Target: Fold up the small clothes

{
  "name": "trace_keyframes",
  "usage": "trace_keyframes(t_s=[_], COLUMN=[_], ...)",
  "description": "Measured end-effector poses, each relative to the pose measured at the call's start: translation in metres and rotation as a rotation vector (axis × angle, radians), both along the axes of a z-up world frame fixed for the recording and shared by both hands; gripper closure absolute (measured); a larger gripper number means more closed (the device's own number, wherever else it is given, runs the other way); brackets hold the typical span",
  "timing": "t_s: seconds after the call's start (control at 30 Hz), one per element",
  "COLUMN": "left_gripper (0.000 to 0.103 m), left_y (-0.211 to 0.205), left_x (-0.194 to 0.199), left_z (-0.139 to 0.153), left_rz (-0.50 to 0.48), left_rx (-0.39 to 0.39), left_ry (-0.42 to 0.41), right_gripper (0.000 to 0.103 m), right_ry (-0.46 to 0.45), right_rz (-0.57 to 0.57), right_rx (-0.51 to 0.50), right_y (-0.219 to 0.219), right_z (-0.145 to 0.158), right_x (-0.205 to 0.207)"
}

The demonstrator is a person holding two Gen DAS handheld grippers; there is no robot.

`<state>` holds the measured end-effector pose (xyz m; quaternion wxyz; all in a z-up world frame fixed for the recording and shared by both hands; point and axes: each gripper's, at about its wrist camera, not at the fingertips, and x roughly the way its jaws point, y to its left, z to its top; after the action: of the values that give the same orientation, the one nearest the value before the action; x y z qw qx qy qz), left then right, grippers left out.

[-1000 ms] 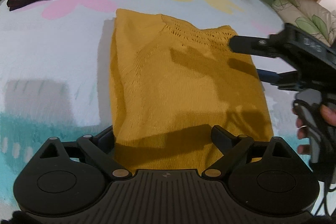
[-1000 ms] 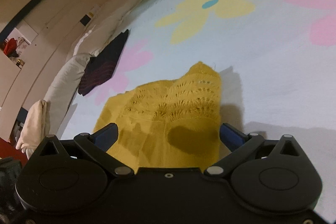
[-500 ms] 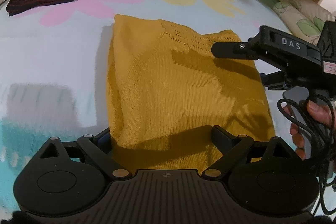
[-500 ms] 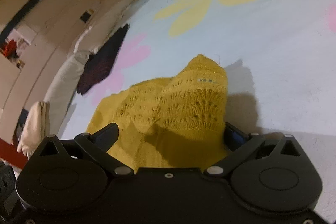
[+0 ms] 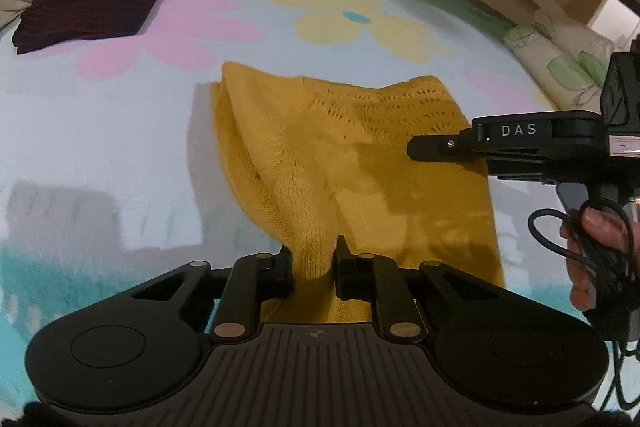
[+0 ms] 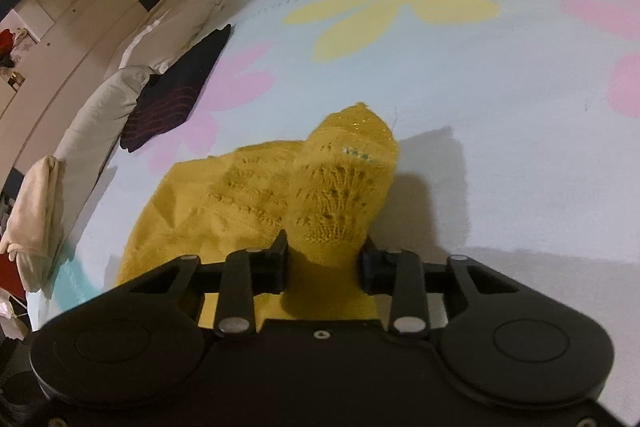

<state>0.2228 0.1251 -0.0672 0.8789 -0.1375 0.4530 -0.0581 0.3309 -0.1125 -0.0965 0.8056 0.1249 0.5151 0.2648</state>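
Observation:
A mustard yellow knit sweater [image 5: 360,163] lies on a flowered bedspread [image 5: 120,131]. My left gripper [image 5: 314,259] is shut on the sweater's near edge, and the knit bunches into ridges between its fingers. My right gripper [image 6: 324,259] is shut on the lacy part of the sweater [image 6: 340,195], which rises in a hump in front of it. In the left wrist view the right gripper [image 5: 440,147] reaches in from the right over the sweater's far right side, held by a hand.
A folded dark striped garment [image 5: 92,7] lies at the far left of the bed, also in the right wrist view [image 6: 176,87]. Pillows [image 6: 92,131] line the bed's edge. A leaf-print pillow [image 5: 560,71] sits at the far right.
Both grippers have closed from open onto the sweater. The flat knit is now pulled into folds at the left gripper and a raised hump at the right gripper.

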Motion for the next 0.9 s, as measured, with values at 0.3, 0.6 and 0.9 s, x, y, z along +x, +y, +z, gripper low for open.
trace_keyframes(t_s=[0.3,0.6,0.9], left_gripper=[0.087,0.087,0.088], left_y=[-0.011,-0.05,-0.099], left_x=[-0.023,-0.061,-0.099], left_z=[0.032,0.053,0.043], left_rz=[-0.045,-0.133,-0.2], left_rx=[-0.073,-0.118,-0.109], left_ry=[-0.054,-0.092,-0.071], right_gripper=[0.064,0.065,0.09], right_ry=[-0.013,-0.029,-0.013], right_rz=[-0.021,-0.069,-0.173], right_rx=[0.033,0.037,0.038], right_y=[-0.011,-0.051,-0.117], right_z=[0.043,0.08,0.09], right_x=[-0.017,-0.061,-0.113])
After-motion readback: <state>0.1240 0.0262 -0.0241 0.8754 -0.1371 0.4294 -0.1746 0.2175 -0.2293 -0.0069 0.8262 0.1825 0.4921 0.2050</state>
